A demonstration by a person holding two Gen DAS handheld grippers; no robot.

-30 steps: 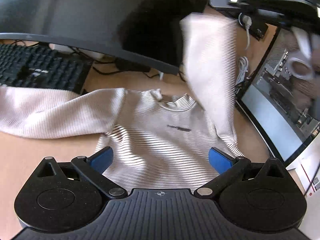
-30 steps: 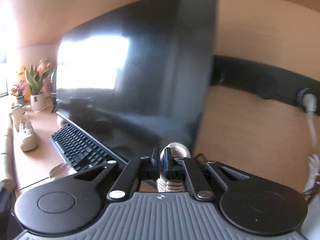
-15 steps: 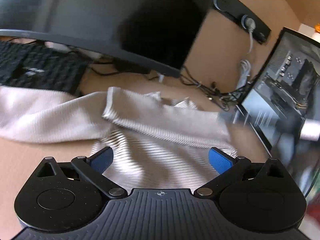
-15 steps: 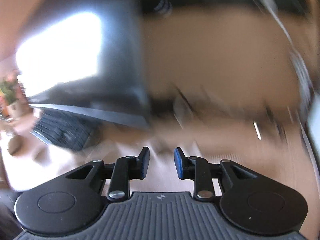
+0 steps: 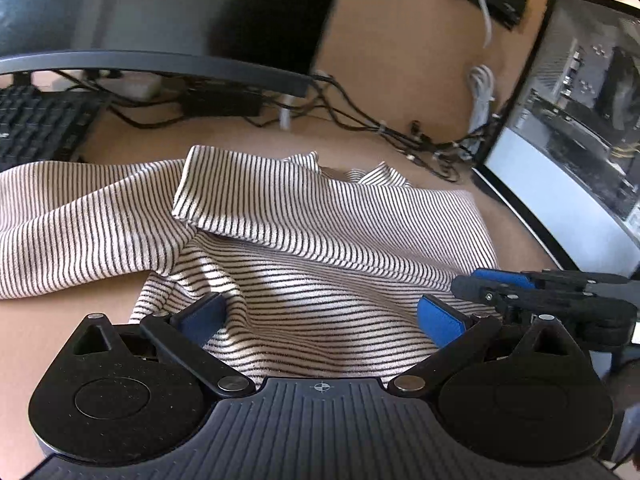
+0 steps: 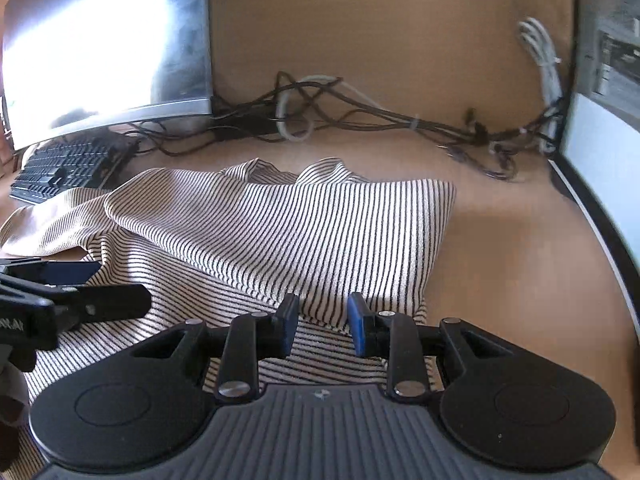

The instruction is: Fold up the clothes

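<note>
Both sets of fingers now gape empty, the right gripper (image 6: 323, 326) having just dropped the sleeve (image 6: 280, 236) across the striped shirt (image 5: 320, 312) on the surface (image 6: 520, 264), its other sleeve (image 5: 80, 224) trailing toward nine o'clock of the left gripper (image 5: 320, 316), unfolded.

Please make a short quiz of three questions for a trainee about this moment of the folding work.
1. True or false: the right gripper is shut on the striped shirt.
2. Which sleeve is folded across the shirt's chest? A) the one toward the keyboard B) the one toward the side monitor
3. Fill in: the left gripper is ___, holding nothing.

Key: 1 false; 2 B; 3 open.
</note>
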